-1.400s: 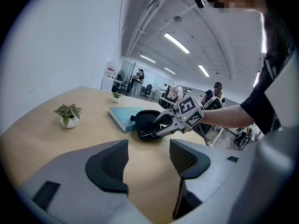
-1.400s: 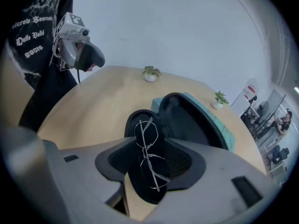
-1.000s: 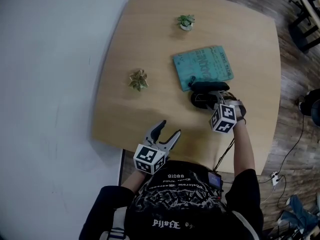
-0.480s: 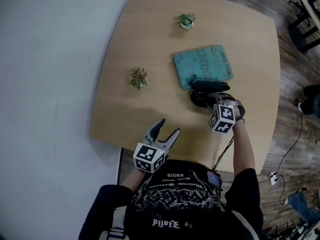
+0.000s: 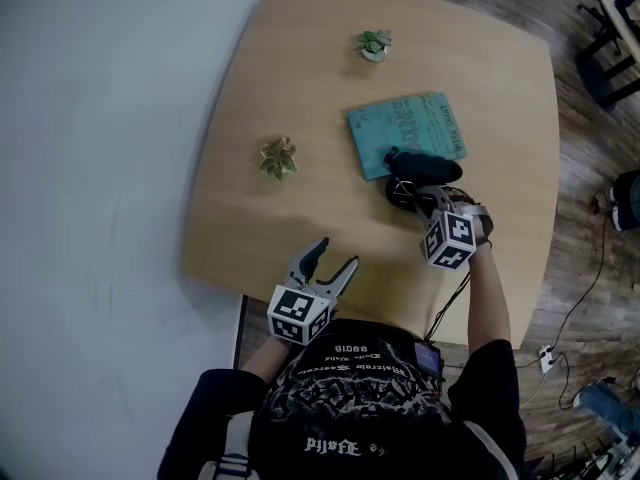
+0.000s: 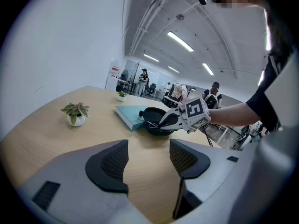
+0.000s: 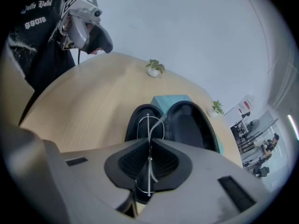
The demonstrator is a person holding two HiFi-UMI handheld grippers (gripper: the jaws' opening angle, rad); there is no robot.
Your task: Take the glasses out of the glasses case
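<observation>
A black glasses case [image 5: 412, 174] lies open on the wooden table [image 5: 300, 88], its lid resting against a teal book. In the right gripper view thin wire-framed glasses [image 7: 148, 124] stand on edge in the case's [image 7: 184, 127] near half. My right gripper [image 7: 148, 161] is closing, its pads pressed on the wire frame. It reaches down into the case from the near side [image 5: 424, 200]. My left gripper [image 5: 333, 263] hovers open and holding nothing at the table's near edge, well left of the case [image 6: 154, 121].
The teal book [image 5: 405, 133] lies just behind the case. A small potted plant [image 5: 277, 158] stands at mid-left and another [image 5: 372, 43] at the far side. A cable hangs off the table's near right edge [image 5: 450, 303]. Wooden floor lies to the right.
The right gripper's jaws have closed onto the glasses in the case, and the case's lid has shifted slightly away. The left gripper has stayed where it was.
</observation>
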